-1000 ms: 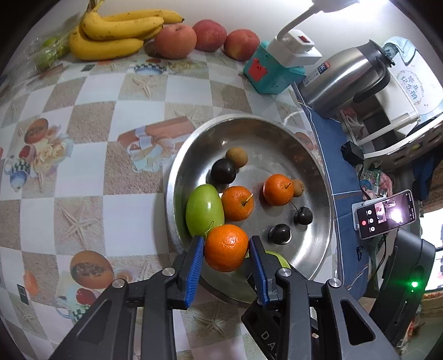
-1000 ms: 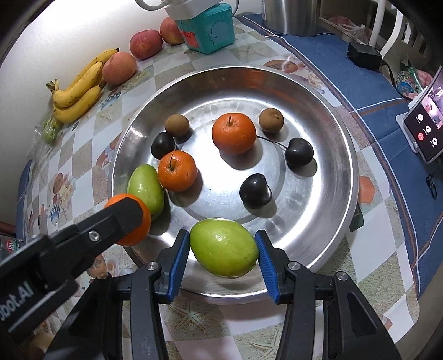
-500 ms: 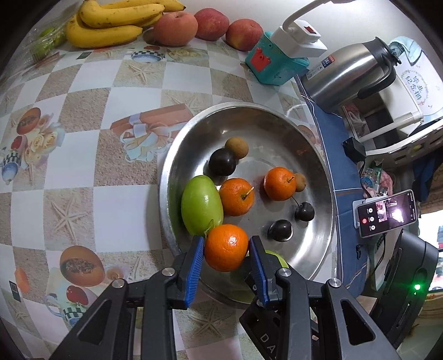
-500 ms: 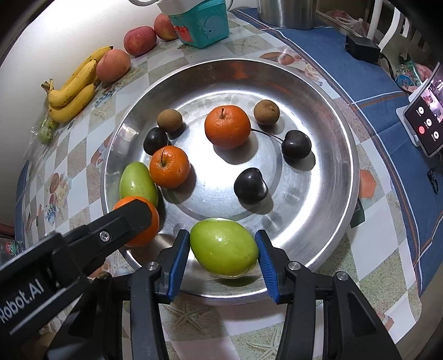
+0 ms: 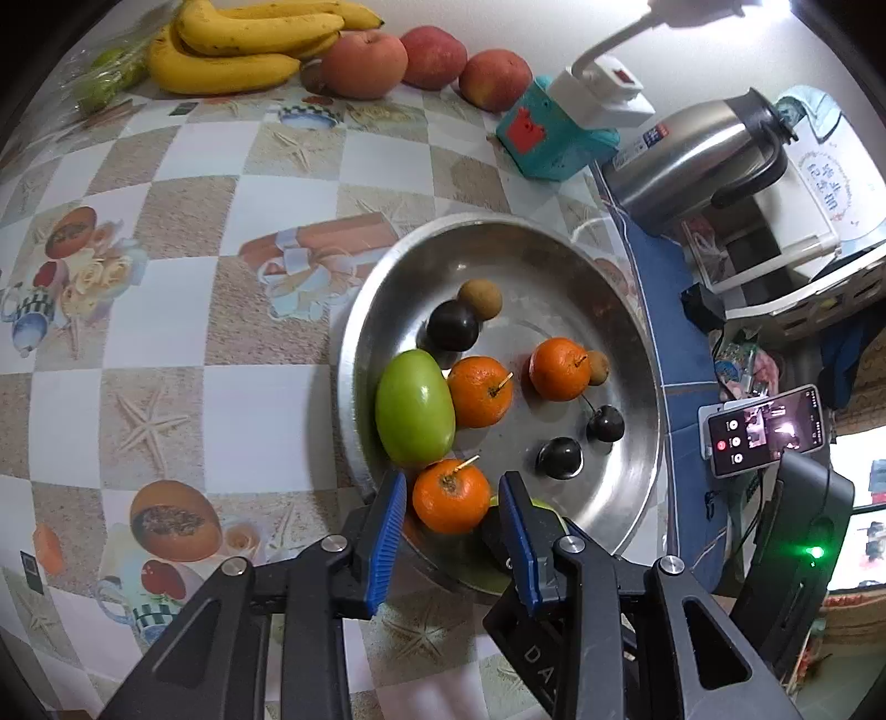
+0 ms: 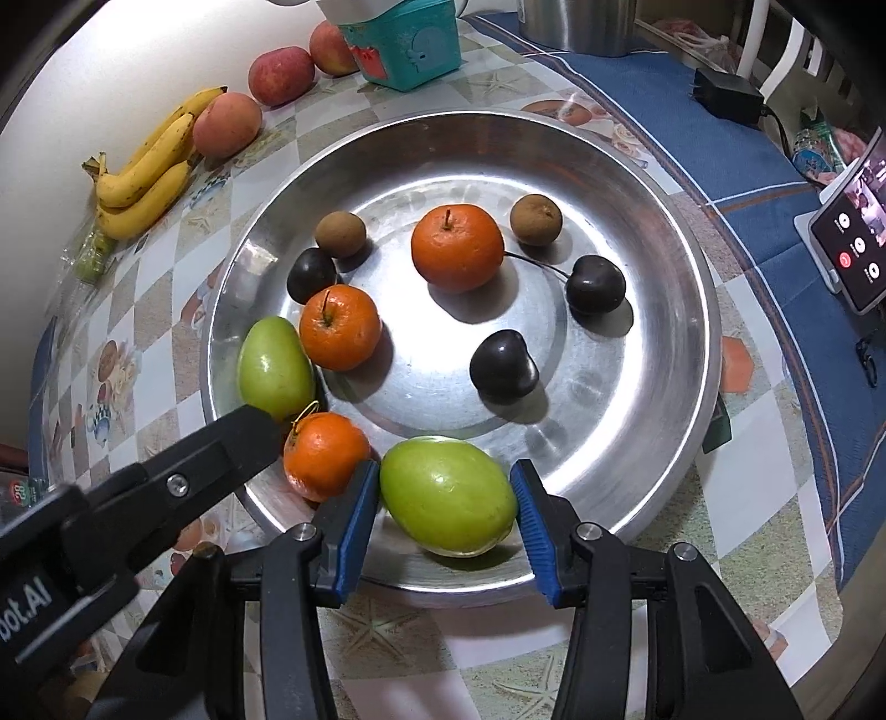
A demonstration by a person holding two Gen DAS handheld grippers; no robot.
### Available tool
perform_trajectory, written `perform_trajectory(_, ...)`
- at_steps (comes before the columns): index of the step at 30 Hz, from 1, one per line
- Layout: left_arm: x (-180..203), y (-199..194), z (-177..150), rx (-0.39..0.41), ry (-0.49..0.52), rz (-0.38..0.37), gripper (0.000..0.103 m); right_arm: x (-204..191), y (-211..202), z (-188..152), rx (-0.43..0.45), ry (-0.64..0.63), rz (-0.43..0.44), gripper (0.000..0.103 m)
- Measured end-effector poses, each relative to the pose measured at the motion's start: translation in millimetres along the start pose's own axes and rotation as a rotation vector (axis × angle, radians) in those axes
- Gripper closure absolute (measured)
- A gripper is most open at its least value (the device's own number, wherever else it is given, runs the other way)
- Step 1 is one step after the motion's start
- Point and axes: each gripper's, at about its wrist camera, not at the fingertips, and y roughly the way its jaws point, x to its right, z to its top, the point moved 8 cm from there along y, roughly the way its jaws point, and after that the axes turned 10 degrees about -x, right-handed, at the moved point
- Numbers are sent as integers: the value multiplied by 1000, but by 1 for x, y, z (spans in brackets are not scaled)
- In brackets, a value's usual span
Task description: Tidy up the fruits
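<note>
A steel pan holds two oranges, two brown longans, several dark cherries and a green mango. A third orange rests just inside the pan's near rim, between the blue pads of my left gripper. The jaws are opening, and a gap shows on each side of the orange. My right gripper is shut on a second green mango at the near rim of the pan. In the right wrist view the orange lies just left of that mango, partly behind a left finger.
Bananas and three red apples lie along the far wall. A teal box, a steel kettle and a phone on a blue cloth stand right of the pan. Patterned tablecloth spreads to the left.
The left gripper brought the orange down inside the pan's near rim and its pads have come off it. The right gripper and its green mango have stayed put.
</note>
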Motion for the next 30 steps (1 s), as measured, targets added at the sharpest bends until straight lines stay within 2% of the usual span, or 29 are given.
perform_trajectory(3, -7, -11, -2, 31, -8, 11, 64, -2, -3, 1, 10, -8, 4, 52)
perform_trajectory(4, -13, -16, -3, 51, -15, 37, 62, -3, -4, 0, 12, -10, 4, 52)
perform_trajectory(5, -18, -20, -3, 69, -20, 66, 54, -4, -4, 1, 14, -14, 4, 52)
perform_trajectory(6, -24, -24, -4, 91, -26, 104, 40, -5, -5, 1, 16, -17, 5, 51)
perform_trajectory(7, -34, -30, -4, 117, -38, 159, 34, -6, -6, 0, 20, -21, 6, 47)
perform_trajectory(10, -57, -41, -6, 161, -68, 280, 29, -8, -7, 0, 29, -32, 4, 42)
perform_trajectory(12, -75, -48, -9, 181, -98, 356, 16, -10, -9, -1, 38, -42, 5, 38)
perform_trajectory(13, -83, -51, -10, 190, -110, 389, 13, -11, -9, -1, 41, -44, 8, 33)
perform_trajectory(15, -96, -54, -14, 199, -128, 439, 5, -12, -11, -2, 50, -51, 6, 30)
perform_trajectory(18, -111, -59, -21, 204, -144, 485, 0, -15, -12, -4, 63, -67, 6, 29)
perform_trajectory(21, -116, -60, -28, 203, -137, 518, 0, -18, -14, -6, 74, -83, 9, 18)
perform_trajectory(30, -124, -71, -47, 218, -106, 586, 1, -27, -26, -19, 138, -140, 20, 18)
